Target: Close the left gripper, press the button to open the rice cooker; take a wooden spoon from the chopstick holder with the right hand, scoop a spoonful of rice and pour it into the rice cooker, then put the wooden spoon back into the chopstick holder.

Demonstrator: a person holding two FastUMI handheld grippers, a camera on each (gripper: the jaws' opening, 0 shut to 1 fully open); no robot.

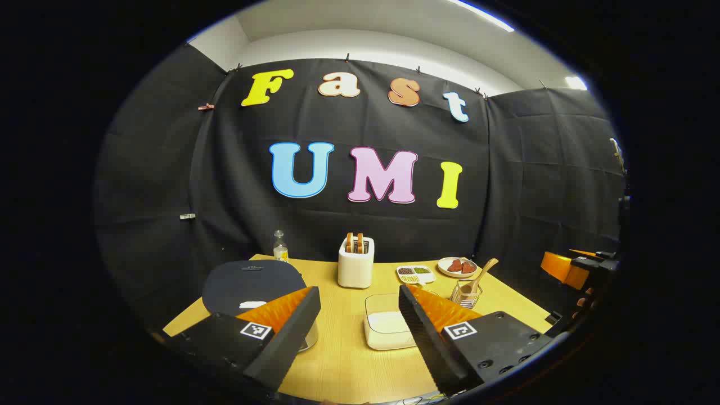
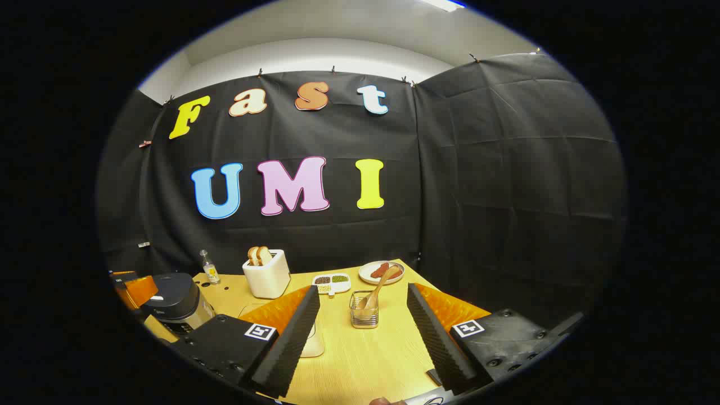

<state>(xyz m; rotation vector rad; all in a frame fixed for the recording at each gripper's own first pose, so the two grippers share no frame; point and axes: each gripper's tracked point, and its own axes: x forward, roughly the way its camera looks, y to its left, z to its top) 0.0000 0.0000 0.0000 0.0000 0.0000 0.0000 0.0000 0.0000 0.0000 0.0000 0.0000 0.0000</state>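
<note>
Wooden spoon (image 2: 376, 292) leans in a wire chopstick holder (image 2: 363, 310).

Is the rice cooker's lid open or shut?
Shut: the rice cooker shows its dark lid lying flat on top.

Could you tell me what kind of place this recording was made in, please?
Probably a staged kitchen tabletop in a recording booth: a rice cooker, a toaster holding bread and a chopstick holder stand on a wooden table before black cloth walls.
</note>
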